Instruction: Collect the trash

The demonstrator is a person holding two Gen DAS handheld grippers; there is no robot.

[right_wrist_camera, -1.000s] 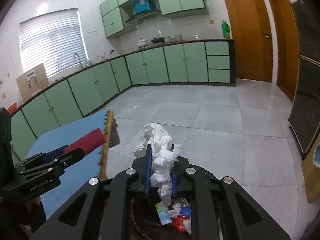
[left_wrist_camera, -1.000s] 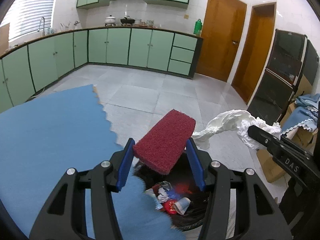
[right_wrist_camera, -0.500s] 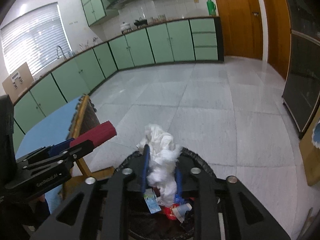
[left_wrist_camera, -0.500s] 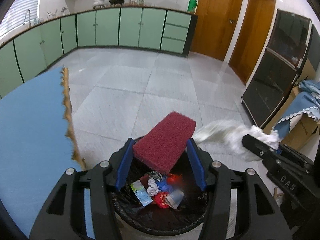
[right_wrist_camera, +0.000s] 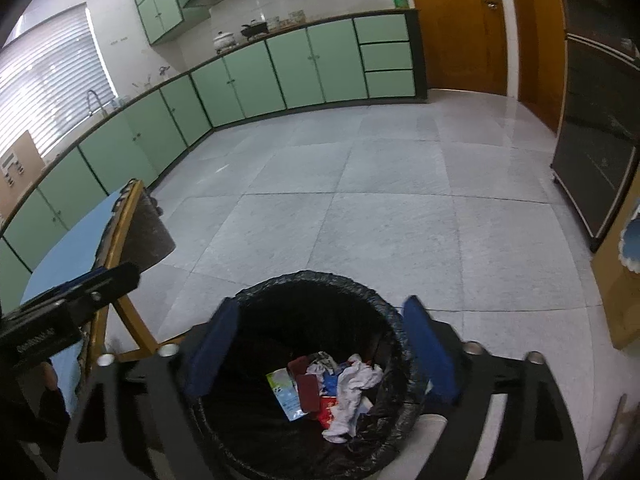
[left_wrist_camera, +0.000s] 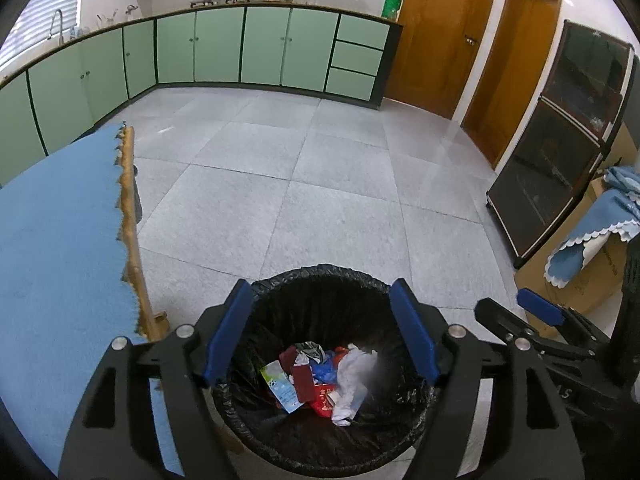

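Overhead, both grippers are being held spread wide above one bin, nothing being gripped between either pair of blue pads. Left gripper (left_wrist_camera: 322, 330) is being aimed straight down into the bin (left_wrist_camera: 320, 270), its fingers framing the black-lined rim on both sides. Right gripper (right_wrist_camera: 322, 346) is being held just beside it, also seen at the right edge of the left view (left_wrist_camera: 538, 312), and is being pointed into the same opening (right_wrist_camera: 316, 276).

Trash is lying at the bottom of the bin. A dark red sponge (left_wrist_camera: 302, 382) is being shown among the litter, partly covering a pale packet (left_wrist_camera: 280, 386). A crumpled white tissue (left_wrist_camera: 352, 380) is lying just to its right, draped over red and blue wrappers. The same sponge (right_wrist_camera: 308, 392) and tissue (right_wrist_camera: 354, 388) are being seen from the right view.

A table with a blue cover (left_wrist_camera: 60, 248) is being shown to the left of the bin, its wooden edge near the rim. Grey floor tiles (left_wrist_camera: 340, 168) are stretching away toward green cabinets (left_wrist_camera: 240, 48) and wooden doors (left_wrist_camera: 440, 32). A cardboard box draped with blue cloth (left_wrist_camera: 596, 240) is standing at right.
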